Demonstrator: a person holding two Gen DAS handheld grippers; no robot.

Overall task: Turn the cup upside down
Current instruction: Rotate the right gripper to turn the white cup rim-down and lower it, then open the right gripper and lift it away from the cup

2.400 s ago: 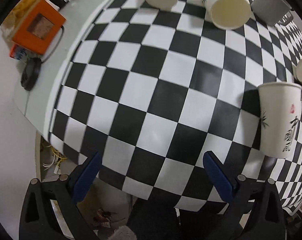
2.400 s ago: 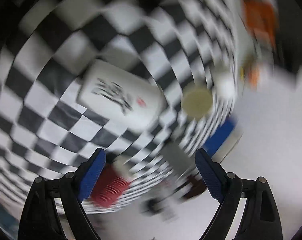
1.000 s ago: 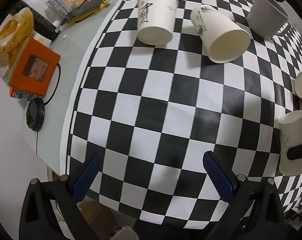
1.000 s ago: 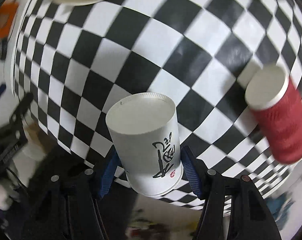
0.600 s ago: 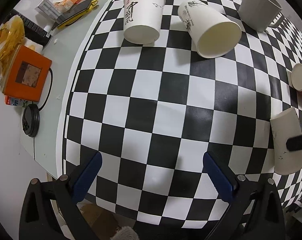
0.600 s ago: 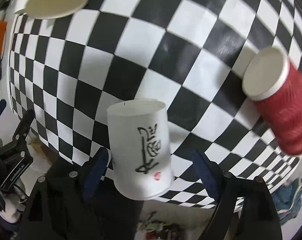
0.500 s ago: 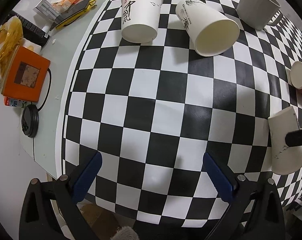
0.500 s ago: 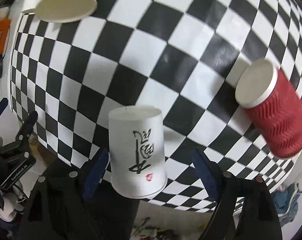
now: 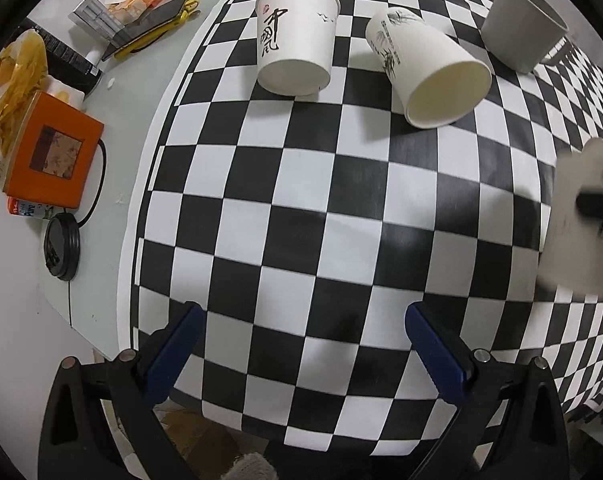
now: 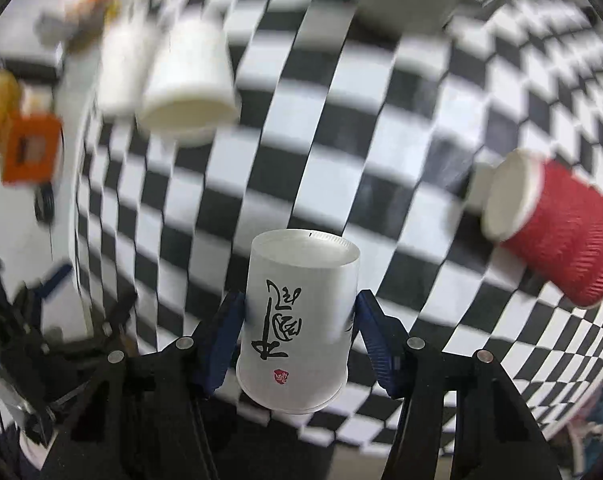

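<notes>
A white paper cup with black calligraphy [image 10: 299, 316] stands between the blue fingers of my right gripper [image 10: 299, 336], base away from the camera, rim toward it. The fingers press its sides. It shows blurred at the right edge of the left wrist view [image 9: 577, 224], with a black finger across it. My left gripper [image 9: 307, 348] is open and empty over the near edge of the checkered tablecloth [image 9: 301, 208].
A white cup [image 9: 295, 58] stands upside down at the back. Another white cup [image 9: 429, 76] lies on its side beside it. A grey mug [image 9: 519, 36] is at the back right. A red ribbed cup [image 10: 553, 232] lies on its side. An orange box [image 9: 49, 156] and clutter sit left.
My right gripper, open around the cup half a second ago, has shut on it and swings with it; the view is blurred. My left gripper has barely moved.
</notes>
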